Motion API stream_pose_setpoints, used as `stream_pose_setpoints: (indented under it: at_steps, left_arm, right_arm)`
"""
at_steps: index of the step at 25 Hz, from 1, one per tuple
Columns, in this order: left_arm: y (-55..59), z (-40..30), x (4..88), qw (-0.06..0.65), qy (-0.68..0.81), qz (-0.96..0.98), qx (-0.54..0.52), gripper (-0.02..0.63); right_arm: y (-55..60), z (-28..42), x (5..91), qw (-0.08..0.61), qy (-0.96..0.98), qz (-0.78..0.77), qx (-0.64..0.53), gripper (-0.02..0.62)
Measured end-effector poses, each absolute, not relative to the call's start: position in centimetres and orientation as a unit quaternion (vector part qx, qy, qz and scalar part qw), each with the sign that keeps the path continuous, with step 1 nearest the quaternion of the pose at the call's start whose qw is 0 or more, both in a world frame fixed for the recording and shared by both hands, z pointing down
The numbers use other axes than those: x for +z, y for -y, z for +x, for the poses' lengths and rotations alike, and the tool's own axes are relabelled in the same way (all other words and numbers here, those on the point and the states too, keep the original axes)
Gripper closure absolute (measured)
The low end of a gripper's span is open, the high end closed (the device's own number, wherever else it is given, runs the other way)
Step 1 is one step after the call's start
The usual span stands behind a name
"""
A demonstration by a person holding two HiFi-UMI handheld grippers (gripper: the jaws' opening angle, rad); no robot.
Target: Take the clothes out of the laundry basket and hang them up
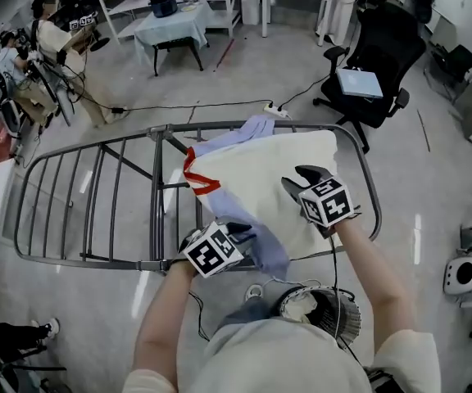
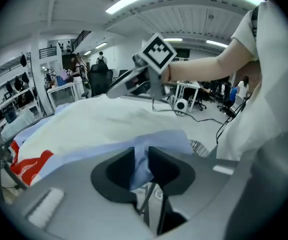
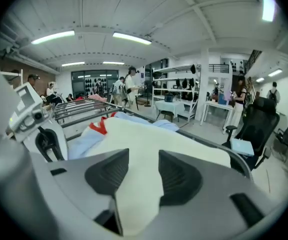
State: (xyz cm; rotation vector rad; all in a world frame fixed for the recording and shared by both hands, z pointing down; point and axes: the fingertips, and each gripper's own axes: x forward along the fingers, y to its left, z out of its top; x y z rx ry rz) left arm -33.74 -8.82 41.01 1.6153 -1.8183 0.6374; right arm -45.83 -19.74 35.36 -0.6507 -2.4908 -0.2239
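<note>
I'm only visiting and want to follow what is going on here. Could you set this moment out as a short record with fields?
Activity: a person spreads laundry on a drying rack
Laundry: cream cloth across the rack's bars, with light blue cloth and red trim at its edge
Left gripper: shut on the light blue cloth
Right gripper: jaws apart over the cream cloth, apparently not pinching it
Around: a black office chair beyond the rack
</note>
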Motion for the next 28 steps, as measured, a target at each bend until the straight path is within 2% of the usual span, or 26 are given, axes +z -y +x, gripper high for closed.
stream_pose_setpoints:
  at_steps: [3,10,21,26,27,28]
  left_arm:
    - [8.3,-32.9,42.5,0.323,0.698,0.586,0.256,0.58]
    - [5.0,-29.9,39.3,0.294,0.754,0.535,0.244,0.588]
    - [-5.5,-25.1,38.2,0.289,0.864,0.362,0.198,0.588]
    - [-8.0,-22.2,38.6,0.29,0.888,0.308,0.179,0.583]
    - [-8.0,-21.4,39.0,0.293,0.889,0.304,0.178,0.559]
    - [-7.9,-20.4,39.3,0.296,0.889,0.304,0.172,0.495]
  right_arm:
    - [19.3,-41.8,34.7,0.264,0.931,-0.242,-0.065,0.41]
    - [17.8,-33.2,33.1,0.243,0.933,-0.255,-0.067,0.417]
    - [16.7,-22.8,36.2,0.249,0.939,-0.237,-0.026,0.417]
    - [17.7,-18.1,37.0,0.254,0.943,-0.217,-0.007,0.419]
    - [18.0,-17.1,37.2,0.253,0.944,-0.211,-0.003,0.419]
    - [18.4,-16.1,37.4,0.252,0.946,-0.205,0.002,0.419]
